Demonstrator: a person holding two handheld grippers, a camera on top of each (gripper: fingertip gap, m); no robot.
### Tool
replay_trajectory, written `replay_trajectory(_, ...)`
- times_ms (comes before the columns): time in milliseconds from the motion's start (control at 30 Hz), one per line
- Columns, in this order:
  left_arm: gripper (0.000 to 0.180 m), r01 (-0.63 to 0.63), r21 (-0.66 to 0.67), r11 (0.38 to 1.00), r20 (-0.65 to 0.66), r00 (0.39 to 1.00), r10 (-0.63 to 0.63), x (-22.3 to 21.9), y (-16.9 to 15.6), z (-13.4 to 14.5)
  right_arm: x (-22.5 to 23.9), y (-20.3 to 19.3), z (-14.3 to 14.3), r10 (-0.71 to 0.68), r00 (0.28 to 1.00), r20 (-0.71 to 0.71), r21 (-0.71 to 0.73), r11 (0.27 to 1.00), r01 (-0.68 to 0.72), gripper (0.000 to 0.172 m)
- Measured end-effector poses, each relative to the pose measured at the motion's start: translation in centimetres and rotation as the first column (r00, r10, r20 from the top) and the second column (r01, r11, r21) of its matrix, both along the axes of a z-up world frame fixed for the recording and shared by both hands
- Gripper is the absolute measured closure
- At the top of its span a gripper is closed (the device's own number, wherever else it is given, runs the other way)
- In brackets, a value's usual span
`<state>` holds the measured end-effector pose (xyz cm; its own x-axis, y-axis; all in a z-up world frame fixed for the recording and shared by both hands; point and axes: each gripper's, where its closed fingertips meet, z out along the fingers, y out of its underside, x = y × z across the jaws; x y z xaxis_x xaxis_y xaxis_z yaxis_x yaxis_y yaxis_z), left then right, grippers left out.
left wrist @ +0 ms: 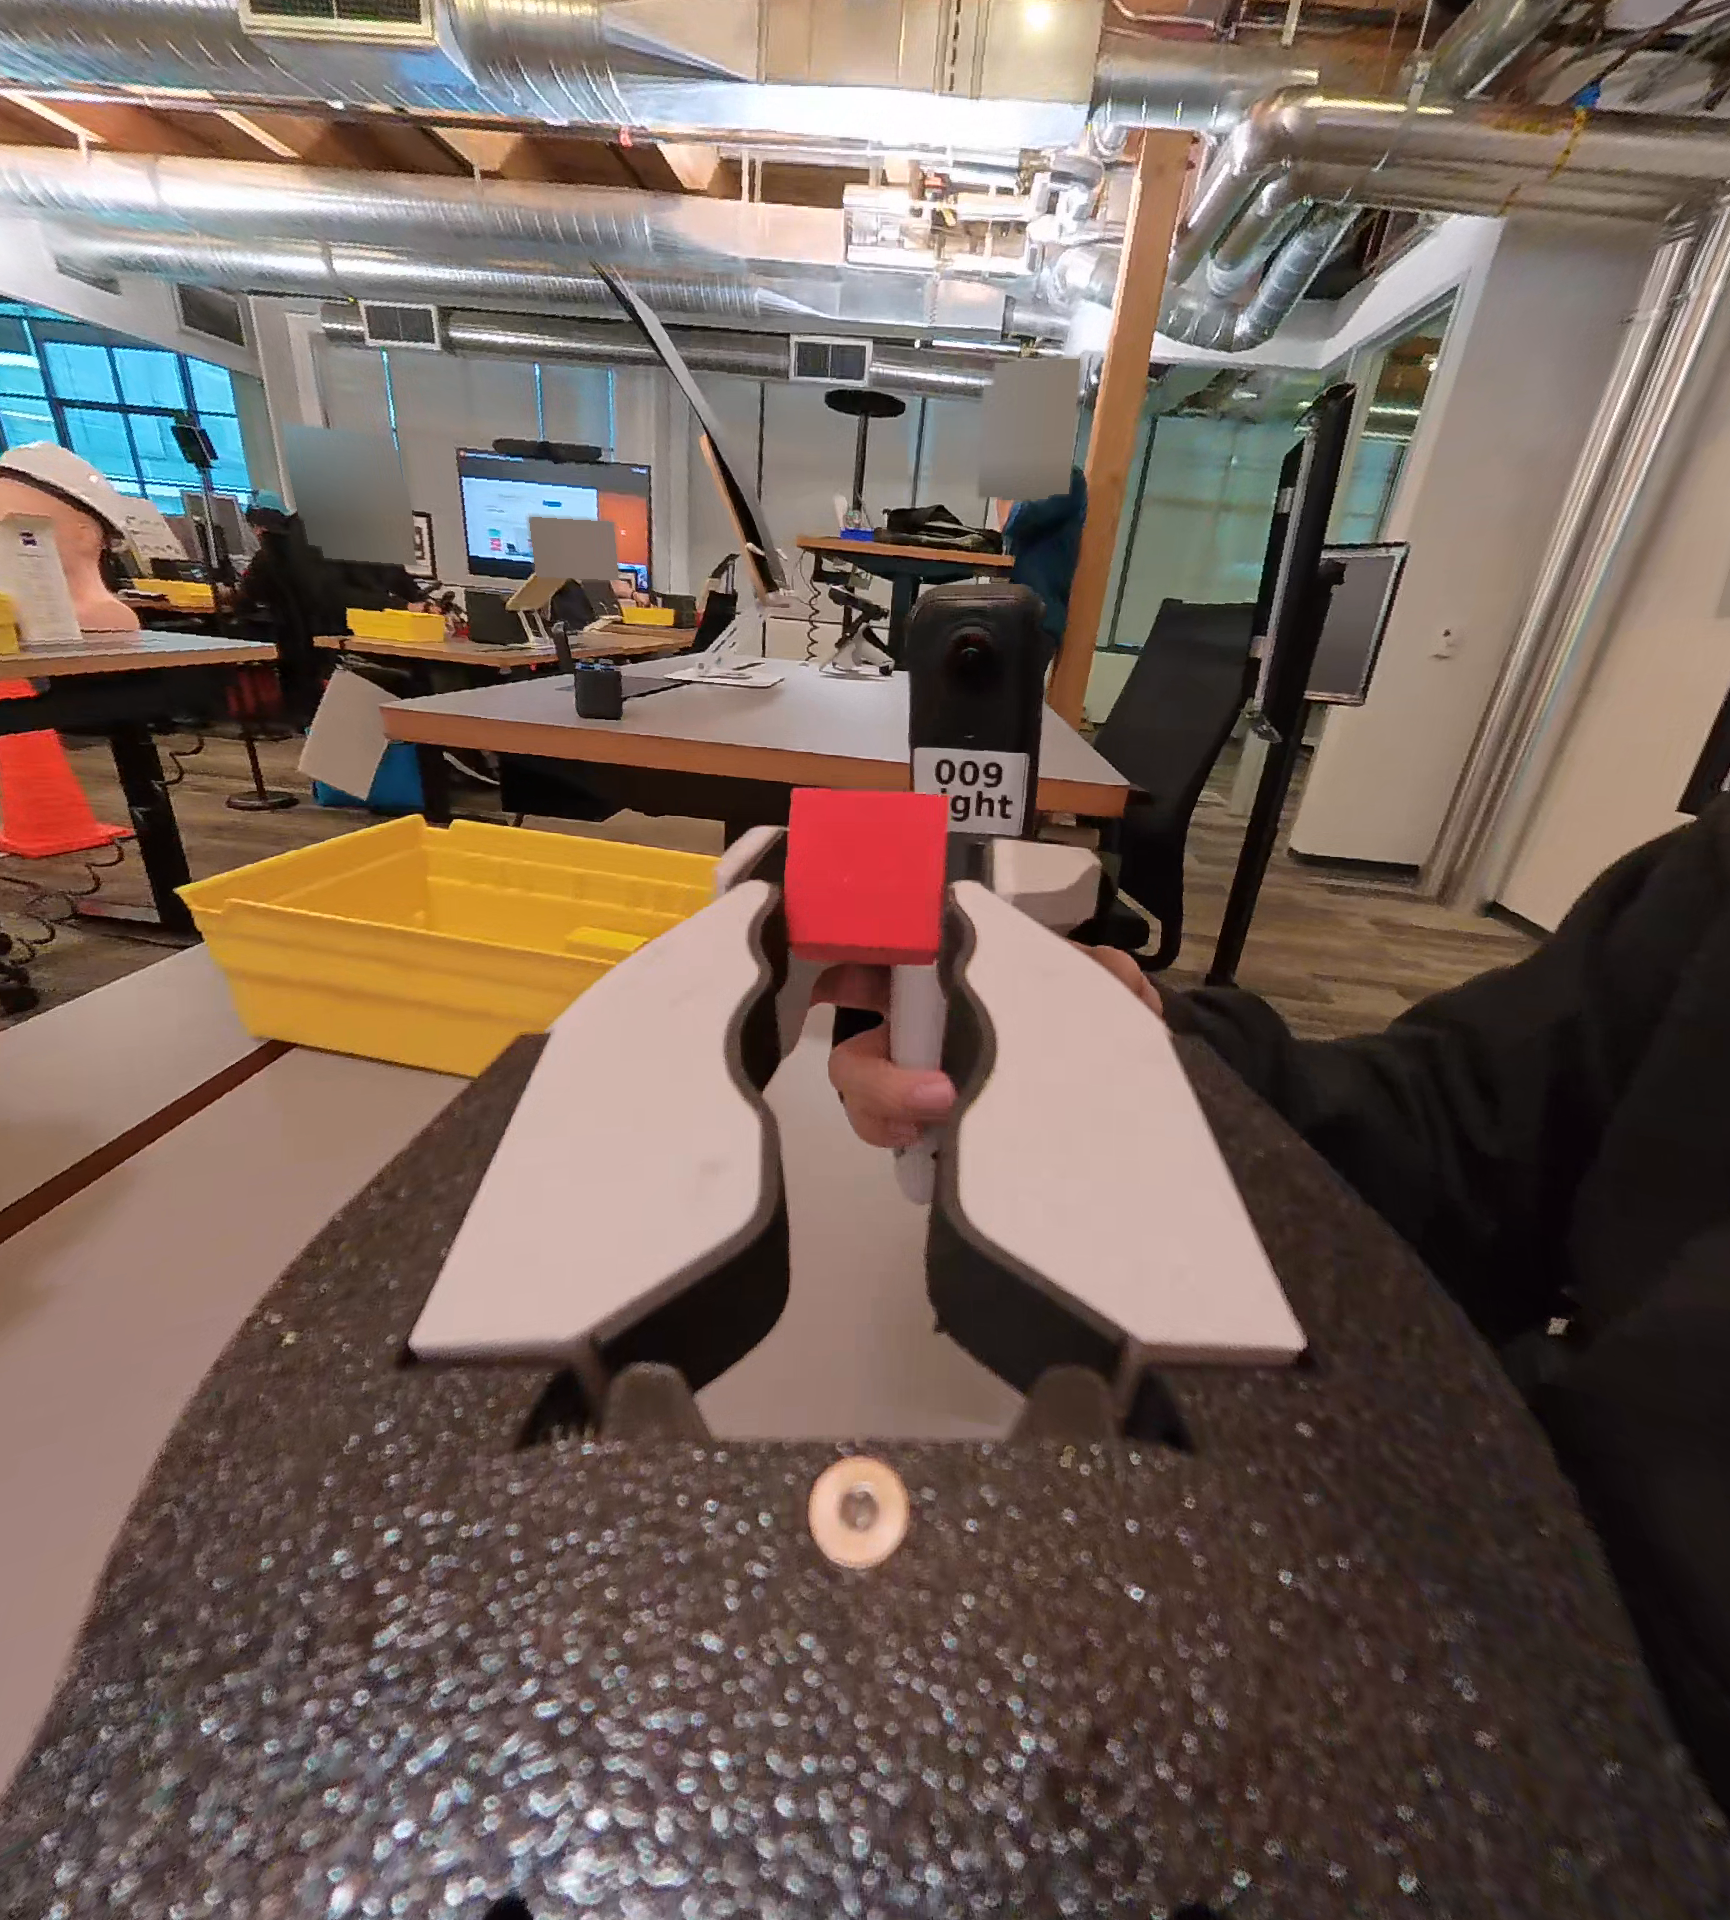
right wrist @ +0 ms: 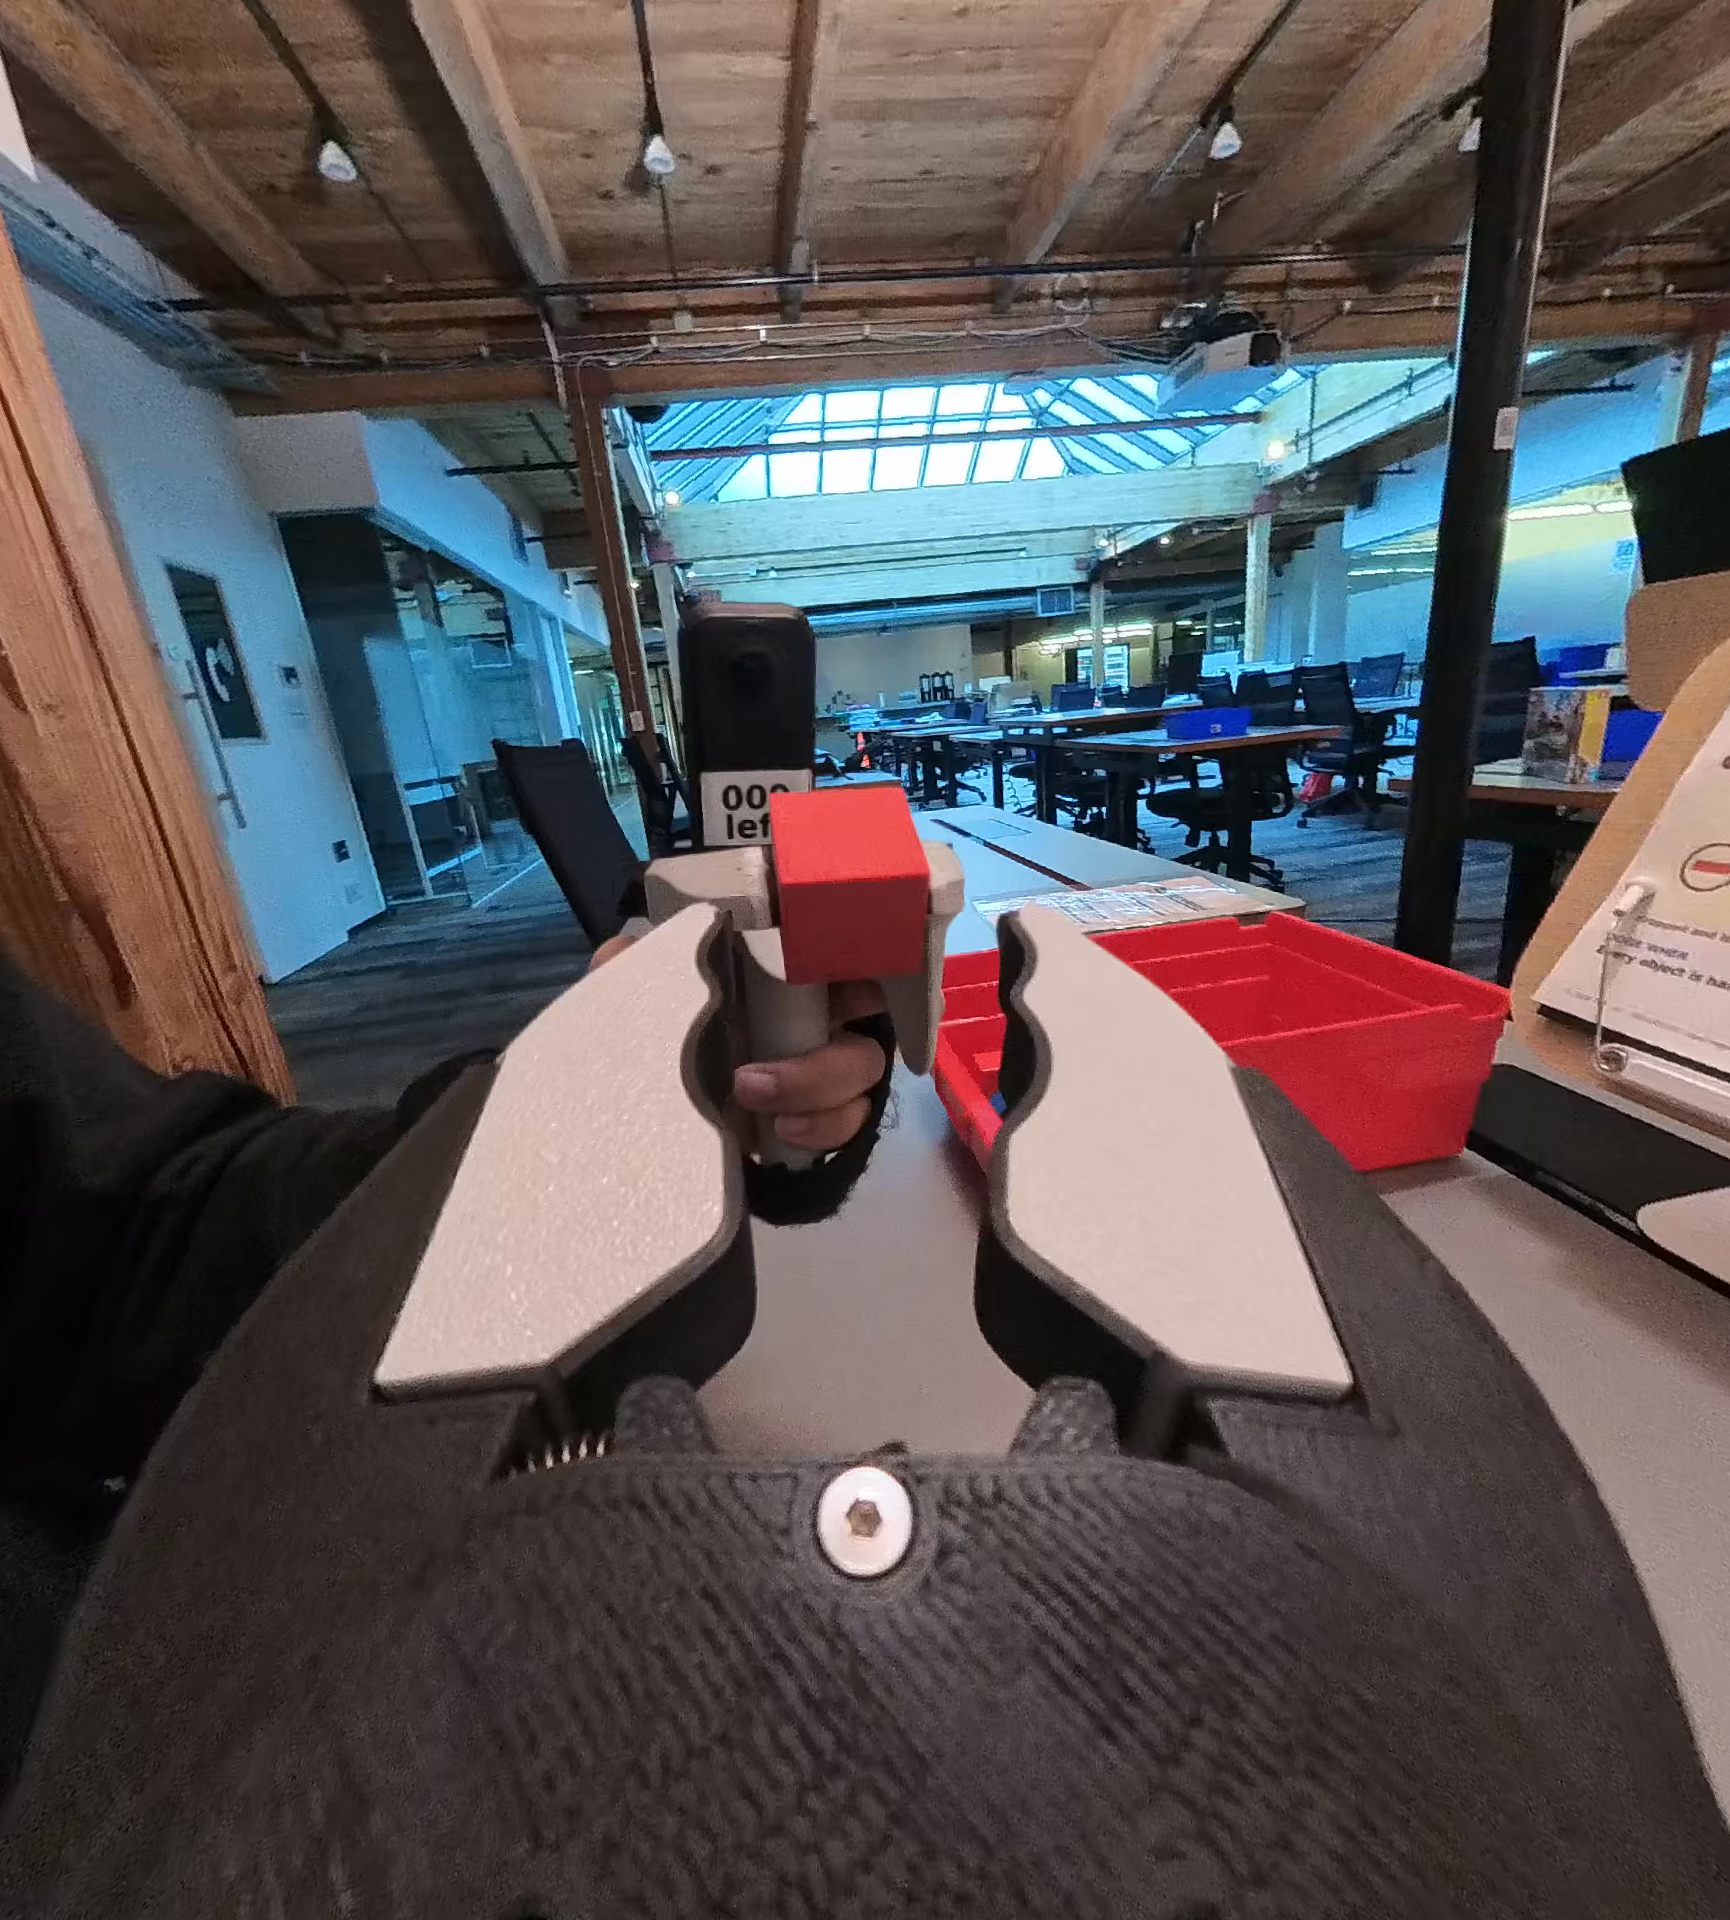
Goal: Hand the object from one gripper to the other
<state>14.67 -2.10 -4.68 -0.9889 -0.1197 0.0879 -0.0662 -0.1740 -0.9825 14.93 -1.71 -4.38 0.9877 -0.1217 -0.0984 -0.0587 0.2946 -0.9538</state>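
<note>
A red cube [left wrist: 866, 873] sits between the pads of my left gripper [left wrist: 863, 914], which is shut on it and holds it in the air above the table. In the right wrist view the cube [right wrist: 845, 883] is pinched between the left gripper's grey fingers [right wrist: 700, 883]. My right gripper [right wrist: 866, 935] faces it, open. Its tips stand on either side of the cube, and a gap shows between its right pad and the cube. The right gripper's fingers [left wrist: 1043, 878] show just behind the cube in the left wrist view.
A yellow bin [left wrist: 404, 935] stands on the grey table [left wrist: 113, 1195] to the left. A red bin [right wrist: 1308, 1018] stands to the right, next to a clipboard with a printed sheet [right wrist: 1692, 935]. A hand [right wrist: 809, 1091] and black sleeves hold the grippers. Less than 4 cm separates the two grippers' tips.
</note>
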Motion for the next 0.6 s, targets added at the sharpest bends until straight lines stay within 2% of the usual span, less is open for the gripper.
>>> replay_trajectory(133,0.154,0.003,0.002,1.0,0.007,1.0,-0.003,-0.2,-0.1,-0.4,-0.7,0.0,0.2,0.016,0.999,0.047,-0.002,1.0,-0.016,0.136)
replay_trajectory(400,0.154,0.021,0.018,1.0,0.025,0.999,-0.021,-0.8,-0.7,-1.4,-1.1,0.0,-0.3,0.077,0.996,0.046,-0.025,0.997,-0.076,0.144)
replay_trajectory(500,0.151,-0.027,0.032,0.999,0.001,1.0,0.027,-0.1,-0.9,-2.0,-0.6,-0.2,-0.8,0.036,0.997,0.068,-0.078,0.996,-0.031,0.145)
replay_trajectory(600,0.132,-0.123,0.13,0.984,-0.013,0.992,0.125,1.2,-0.5,-3.5,1.9,-2.0,-0.8,-0.121,0.991,0.057,-0.097,0.987,0.126,0.145)
